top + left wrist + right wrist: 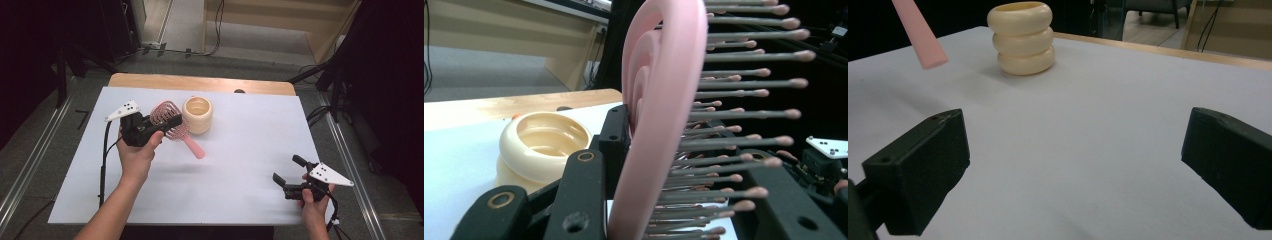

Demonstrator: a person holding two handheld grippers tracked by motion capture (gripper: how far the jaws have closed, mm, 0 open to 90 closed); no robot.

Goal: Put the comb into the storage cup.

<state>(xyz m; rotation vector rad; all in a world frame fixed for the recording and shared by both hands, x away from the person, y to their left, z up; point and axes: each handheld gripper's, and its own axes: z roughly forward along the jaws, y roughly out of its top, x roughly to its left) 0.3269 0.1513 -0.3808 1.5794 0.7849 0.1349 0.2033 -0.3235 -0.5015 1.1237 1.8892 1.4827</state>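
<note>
Left tool (167, 122) clamped on hairbrush (167, 116) head, handle hanging free, lifted just left of the cream cup (197, 115), likely for dropping in. Right tool (289, 168) open, empty, near-right worktop (240, 165).

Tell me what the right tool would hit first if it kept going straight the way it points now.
Probably the cream ribbed holder, far ahead and left of centre; the right tool stands open over bare white table. The pink brush handle hangs further left.
</note>
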